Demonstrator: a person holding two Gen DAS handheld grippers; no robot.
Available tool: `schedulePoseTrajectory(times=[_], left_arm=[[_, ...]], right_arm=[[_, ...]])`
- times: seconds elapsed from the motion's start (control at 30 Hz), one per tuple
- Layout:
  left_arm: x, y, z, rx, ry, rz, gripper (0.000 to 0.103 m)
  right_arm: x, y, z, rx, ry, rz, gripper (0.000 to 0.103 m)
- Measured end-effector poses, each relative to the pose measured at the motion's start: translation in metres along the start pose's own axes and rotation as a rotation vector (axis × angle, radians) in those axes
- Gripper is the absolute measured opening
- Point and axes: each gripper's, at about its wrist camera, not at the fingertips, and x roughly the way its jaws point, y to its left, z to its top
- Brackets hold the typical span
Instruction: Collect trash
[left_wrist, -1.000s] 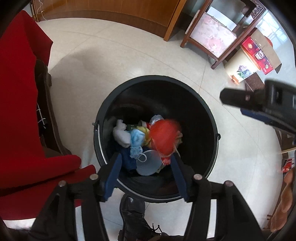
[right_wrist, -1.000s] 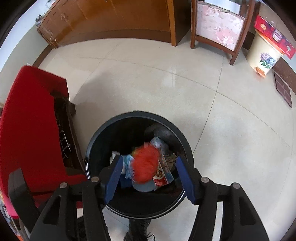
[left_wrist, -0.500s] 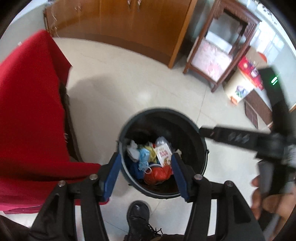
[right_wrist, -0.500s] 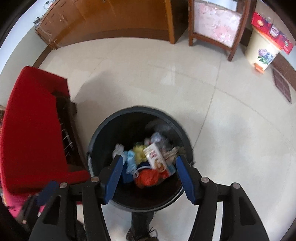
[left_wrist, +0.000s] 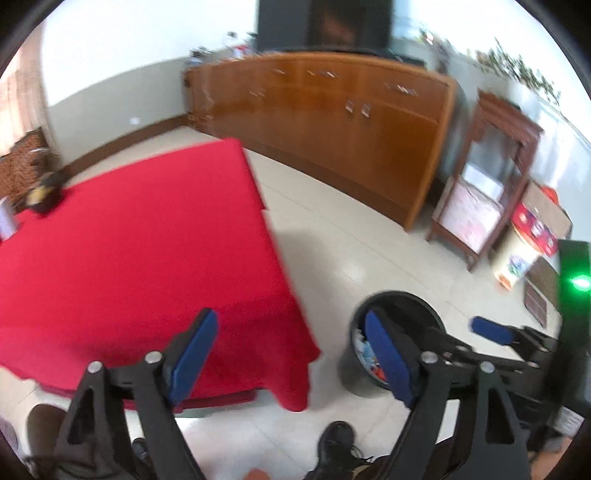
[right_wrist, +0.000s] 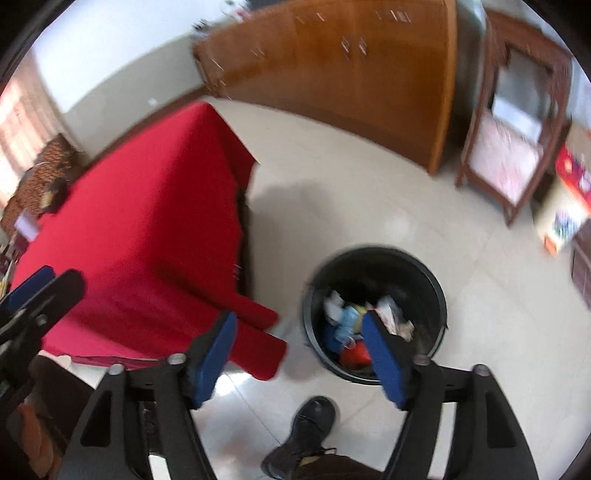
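A red cloth (left_wrist: 140, 236) covers a table to the left of and beyond the left gripper's (left_wrist: 291, 354) fingers; in the right wrist view the same cloth (right_wrist: 147, 236) fills the space left of the right gripper (right_wrist: 299, 350). The floor (right_wrist: 369, 177) is pale glossy tile. Far past the fingertips a long wooden cabinet (left_wrist: 332, 114) runs along the wall, with a dark wooden stand (left_wrist: 484, 177) to its right. A black boot (right_wrist: 306, 432) shows below, between the right gripper's fingers.

The bin (right_wrist: 375, 314), black and round, stands on the floor behind the right gripper's right finger, with the trash (right_wrist: 354, 332) lying inside it: white, blue and yellow scraps and a red piece near the bottom. In the left wrist view the bin (left_wrist: 397, 343) sits just behind the right finger.

Both grippers are spread wide with nothing between their blue pads (right_wrist: 216, 354).

Half a second ago both cameras looked nearly straight down into the bin, framed between the fingers. Now they have tilted up and swung left, so the bin sits off to the right and the cloth and cabinet fill the view. The trash lies in the bin as before.
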Motion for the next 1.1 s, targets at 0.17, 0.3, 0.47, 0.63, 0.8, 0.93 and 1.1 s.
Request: schedulePoseTrajectory(times=[0.17,0.3,0.47,0.63,0.8,0.93,1.1], left_arm=[[-0.052,0.034,-0.014,-0.073,-0.07,0.072,0.094],[-0.084,0.048,-0.024,-0.104,-0.113,0.093,0.094],[-0.116,0.051,-0.031,-0.091,-0.153,0.107,0.099],[-0.134,0.054,-0.036,-0.098,-0.199,0.089,0.1],[-0.14,0.059,-0.043,-0.106,-0.21,0.081,0.1],[-0.14,0.059,-0.042,-0.09,-0.219,0.107,0.1],[-0.14,0.063,-0.041,-0.108,-0.207,0.112,0.1]], right_arm=[[-0.066,0.056,-0.014,-0.081,-0.118,0.024,0.086],[-0.107,0.084,-0.03,-0.095,-0.17,0.043,0.09],[-0.146,0.108,-0.045,-0.097,-0.216,0.019,0.09],[-0.174,0.118,-0.057,-0.092,-0.307,-0.071,0.09],[-0.192,0.118,-0.055,-0.083,-0.36,-0.114,0.091],[-0.198,0.119,-0.053,-0.091,-0.376,-0.117,0.091],[-0.197,0.12,-0.055,-0.095,-0.365,-0.105,0.091]])
